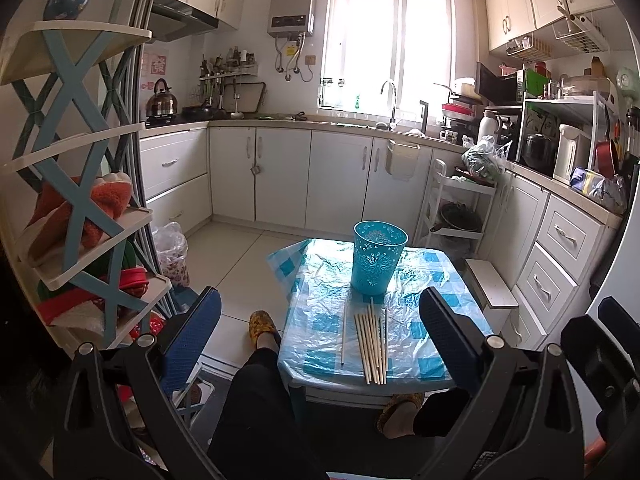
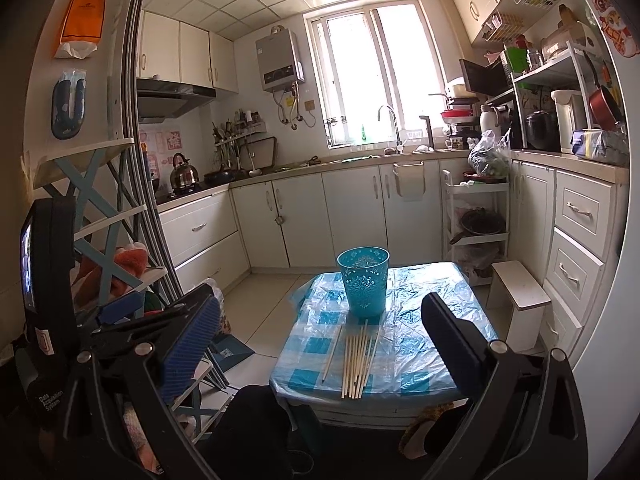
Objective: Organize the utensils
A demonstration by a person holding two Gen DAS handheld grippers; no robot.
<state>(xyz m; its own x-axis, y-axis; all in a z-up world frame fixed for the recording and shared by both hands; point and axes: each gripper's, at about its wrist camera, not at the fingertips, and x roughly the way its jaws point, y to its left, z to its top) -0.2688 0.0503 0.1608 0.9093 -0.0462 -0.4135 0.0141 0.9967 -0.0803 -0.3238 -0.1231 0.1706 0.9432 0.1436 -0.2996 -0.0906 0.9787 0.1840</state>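
- Left wrist view: a small table (image 1: 436, 280) under a blue-checked plastic cover stands on the kitchen's tiled floor; a teal cup (image 1: 378, 258) sits at its far side, and chopsticks (image 1: 372, 344) lie on the table just nearer than the cup. The left gripper (image 1: 320, 344) is spread wide, holding nothing.
- Right wrist view: the chopsticks (image 2: 357, 360) again lie just before the cup (image 2: 363, 281). The right gripper (image 2: 320, 352) gapes empty, well short of the cup.

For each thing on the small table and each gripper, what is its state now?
Teal basket: upright on the table, nothing visible inside.
Chopsticks: lying flat in a loose bundle in front of the basket, one stick apart on the left.
Table cover: plastic sheet spread over the table, wrinkled.
Left gripper: jaws open, holding nothing.
Right gripper: jaws open, holding nothing.
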